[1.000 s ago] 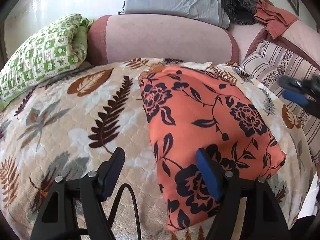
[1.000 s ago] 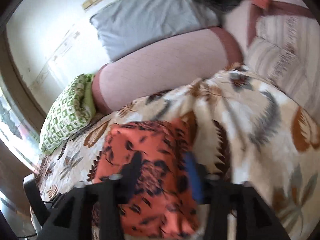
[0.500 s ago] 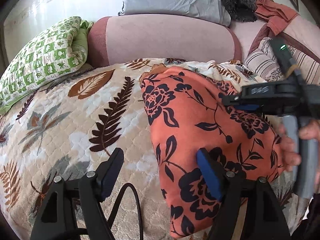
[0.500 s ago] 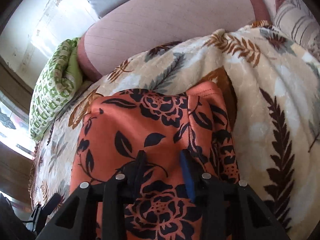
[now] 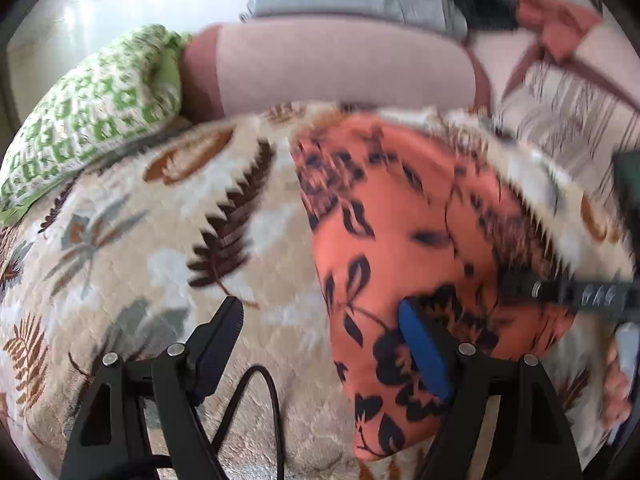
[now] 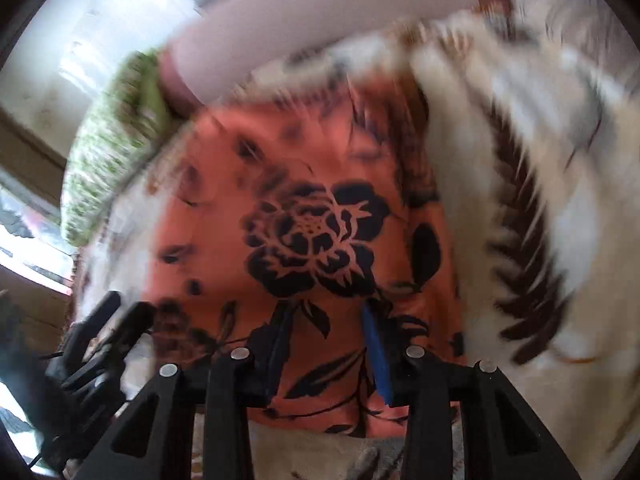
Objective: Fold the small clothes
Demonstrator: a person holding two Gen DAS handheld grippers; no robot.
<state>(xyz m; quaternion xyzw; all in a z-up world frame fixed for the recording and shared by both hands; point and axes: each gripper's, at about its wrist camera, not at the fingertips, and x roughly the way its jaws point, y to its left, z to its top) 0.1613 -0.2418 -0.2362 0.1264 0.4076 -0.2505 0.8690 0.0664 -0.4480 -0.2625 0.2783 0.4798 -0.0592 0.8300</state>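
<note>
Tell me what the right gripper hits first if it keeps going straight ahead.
Probably the orange floral garment: the right gripper, open, already sits low over it, the black flower print dead ahead. Blur hides the exact gap.

Left gripper (image 5: 320, 344) fingers spread wide; right gripper (image 6: 330, 336) fingers parted

Daylight floods in from your upper left, blowing the wall (image 5: 100, 12) out to near white in the left wrist view. The right wrist view has the same glare at its top left, plus a bright window strip (image 6: 24, 256) low on the left edge. Motion blur smears nearly everything there; only the black flower print (image 6: 312, 240) on the orange garment (image 6: 248, 152) reads fairly sharp. In the left view the green pillow (image 5: 92, 128) and far cushions are streaked. Fisheye bending curves both scenes, dark vignette rings the corners. Shadows stay soft.
</note>
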